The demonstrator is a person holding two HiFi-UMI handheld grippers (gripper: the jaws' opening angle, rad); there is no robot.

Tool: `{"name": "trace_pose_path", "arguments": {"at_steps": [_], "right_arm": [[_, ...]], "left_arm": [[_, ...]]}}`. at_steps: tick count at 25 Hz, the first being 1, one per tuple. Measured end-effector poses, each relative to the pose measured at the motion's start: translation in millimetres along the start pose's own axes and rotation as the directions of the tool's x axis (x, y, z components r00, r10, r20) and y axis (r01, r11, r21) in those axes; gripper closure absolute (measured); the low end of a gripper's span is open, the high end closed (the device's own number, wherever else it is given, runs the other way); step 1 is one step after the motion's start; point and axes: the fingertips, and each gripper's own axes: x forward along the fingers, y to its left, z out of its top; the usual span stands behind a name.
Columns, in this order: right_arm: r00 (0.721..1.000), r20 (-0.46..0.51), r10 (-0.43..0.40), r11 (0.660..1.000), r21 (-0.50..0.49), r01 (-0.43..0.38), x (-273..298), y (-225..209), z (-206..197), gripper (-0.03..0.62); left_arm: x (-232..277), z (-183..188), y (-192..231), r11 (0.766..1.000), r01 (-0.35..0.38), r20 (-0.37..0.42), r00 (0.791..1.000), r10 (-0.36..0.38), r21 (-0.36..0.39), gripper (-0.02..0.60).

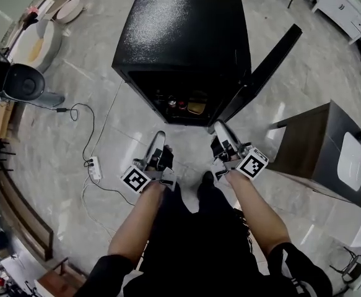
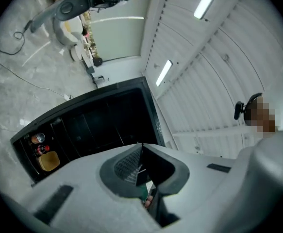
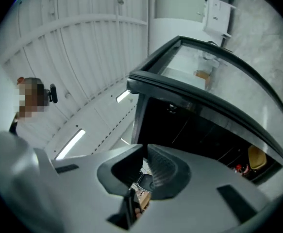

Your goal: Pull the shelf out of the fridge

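A black mini fridge (image 1: 183, 42) stands on the marble floor with its door (image 1: 267, 70) swung open to the right. Its inside is dark; low in the opening I see red cans (image 1: 175, 103) and a yellow container (image 1: 196, 108). I cannot make out the shelf in the head view. In the left gripper view thin lines cross the dark interior (image 2: 97, 125), with the cans and yellow container (image 2: 48, 160) at its left. My left gripper (image 1: 160, 135) and right gripper (image 1: 218, 126) are both shut and empty, just in front of the opening. Their jaws meet at the left gripper (image 2: 140, 145) and right gripper (image 3: 145, 147).
A white power strip (image 1: 95, 167) with a trailing cable lies on the floor to the left. A dark wooden cabinet (image 1: 316, 141) with a white box (image 1: 353, 159) on it stands close on the right. A grey machine (image 1: 22, 82) sits far left. My legs are below.
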Motion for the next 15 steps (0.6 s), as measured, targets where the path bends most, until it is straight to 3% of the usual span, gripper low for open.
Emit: {"name": "trace_pose_path", "arguments": {"at_steps": [8, 12, 15], "right_arm": [[0.991, 0.103, -0.091, 0.984, 0.162, 0.074, 22, -74, -11, 0.566], [0.976, 0.168, -0.141, 0.960, 0.264, 0.093, 27, -115, -22, 0.565], [0.968, 0.169, -0.184, 0.951, 0.279, 0.132, 28, -144, -32, 0.548]], "left_arm": [[4, 26, 81, 0.991, -0.051, 0.158, 0.985, 0.071, -0.126, 0.557], [8, 33, 121, 0.982, -0.071, 0.192, 0.976, 0.105, -0.178, 0.557], [13, 29, 144, 0.975, -0.090, 0.185, 0.974, 0.128, -0.203, 0.557]]}}
